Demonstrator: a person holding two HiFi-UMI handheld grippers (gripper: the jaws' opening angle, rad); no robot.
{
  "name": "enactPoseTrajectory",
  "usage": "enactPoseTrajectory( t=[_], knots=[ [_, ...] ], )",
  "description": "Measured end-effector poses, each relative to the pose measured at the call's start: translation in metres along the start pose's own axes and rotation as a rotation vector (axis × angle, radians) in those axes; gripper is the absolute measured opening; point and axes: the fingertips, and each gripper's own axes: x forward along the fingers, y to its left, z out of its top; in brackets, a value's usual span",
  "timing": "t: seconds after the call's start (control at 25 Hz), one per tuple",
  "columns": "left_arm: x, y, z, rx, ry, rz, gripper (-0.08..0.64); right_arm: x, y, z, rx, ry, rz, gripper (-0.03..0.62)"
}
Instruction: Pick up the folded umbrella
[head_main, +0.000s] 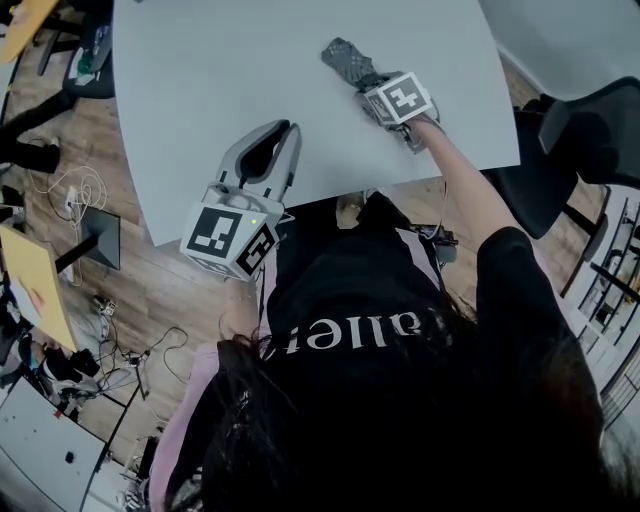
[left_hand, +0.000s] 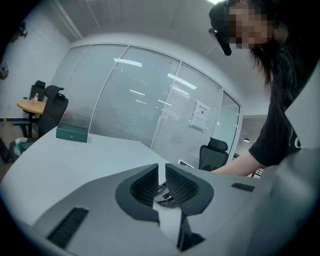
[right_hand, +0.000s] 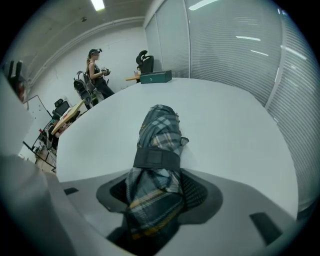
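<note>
The folded umbrella (head_main: 350, 62), grey plaid with a dark strap round it, lies on the pale table (head_main: 220, 70) at the far right. My right gripper (head_main: 375, 85) points steeply down at its near end. In the right gripper view the umbrella (right_hand: 159, 135) runs away from the camera and fills the space between the two pads of the right gripper (right_hand: 152, 192), which press on its sides. My left gripper (head_main: 285, 130) hangs over the table's near edge, away from the umbrella. Its jaws (left_hand: 162, 175) stand almost together with nothing between them.
A dark green box (right_hand: 156, 76) sits at the table's far end, also seen as the box (left_hand: 72, 133). A black office chair (head_main: 590, 130) stands right of the table. Cables (head_main: 75, 190) and gear lie on the wooden floor at left. A person (right_hand: 96, 72) stands far off.
</note>
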Motion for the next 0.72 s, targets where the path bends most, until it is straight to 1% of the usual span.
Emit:
enactPoseTrajectory(
  t=[0.16,0.32,0.48,0.72],
  knots=[
    [-0.005,0.000,-0.001,0.002,-0.004,0.012,0.061,-0.006,0.003,-0.002,0.131,-0.014,0.052,0.238],
    [-0.011,-0.002,-0.003,-0.001,-0.007,0.021,0.061,-0.028,0.007,-0.003,0.196,-0.054,0.079,0.236],
    [-0.012,-0.004,-0.004,0.001,-0.011,0.018,0.061,-0.062,0.016,0.006,0.285,-0.143,0.116,0.236],
    [-0.010,-0.004,-0.002,0.009,-0.007,-0.010,0.061,-0.117,0.037,0.021,0.413,-0.298,0.177,0.236]
  ],
)
